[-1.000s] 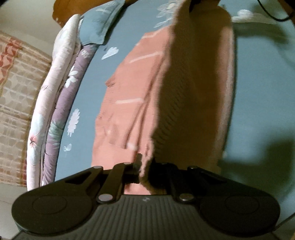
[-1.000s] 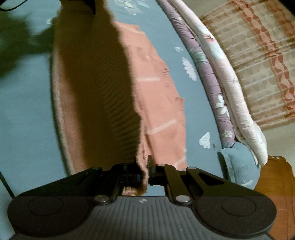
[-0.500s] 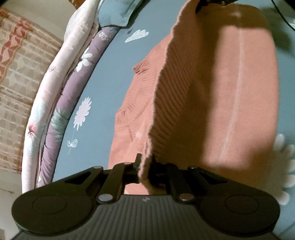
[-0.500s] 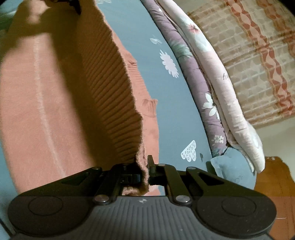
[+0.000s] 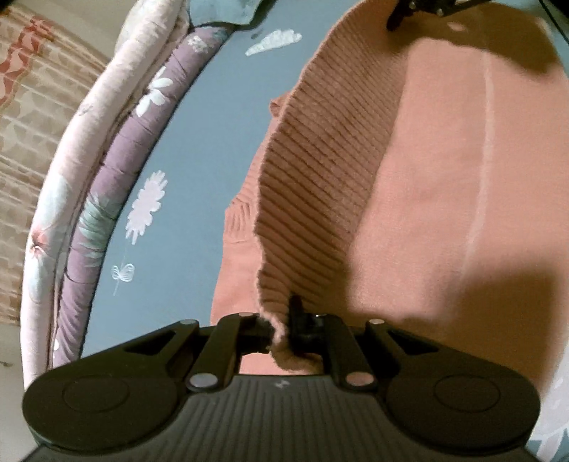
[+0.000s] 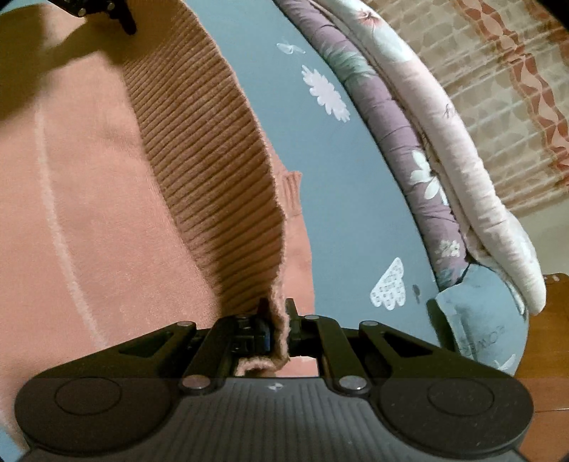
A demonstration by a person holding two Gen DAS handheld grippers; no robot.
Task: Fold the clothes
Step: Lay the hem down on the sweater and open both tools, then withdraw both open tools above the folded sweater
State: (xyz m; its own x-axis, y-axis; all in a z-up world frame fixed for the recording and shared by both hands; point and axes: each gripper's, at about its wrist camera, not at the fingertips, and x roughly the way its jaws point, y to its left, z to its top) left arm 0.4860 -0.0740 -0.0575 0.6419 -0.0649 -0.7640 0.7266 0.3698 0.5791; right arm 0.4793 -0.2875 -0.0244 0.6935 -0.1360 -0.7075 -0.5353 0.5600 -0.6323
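A salmon-pink knit sweater (image 5: 444, 184) lies on a blue bedsheet (image 5: 199, 149) printed with white flowers. Its ribbed hem (image 5: 320, 170) is lifted and stretched taut between my two grippers. My left gripper (image 5: 284, 320) is shut on one corner of that hem. In the right wrist view the same sweater (image 6: 89, 199) fills the left side, the ribbed hem (image 6: 213, 160) runs up from my right gripper (image 6: 277, 320), which is shut on the other corner. Each gripper shows in the other's view, at the top edge: right (image 5: 419, 10), left (image 6: 103, 10).
A rolled purple and pale floral quilt (image 5: 89, 199) lies along the bed's far side, also the quilt (image 6: 426, 142) in the right wrist view. A blue pillow (image 6: 480, 320) sits by a wooden piece (image 6: 547, 337). A patterned curtain (image 6: 498, 89) hangs behind.
Both grippers have carried the hem across and lower over the sweater's body, which now fills more of each view. The grips have not changed.
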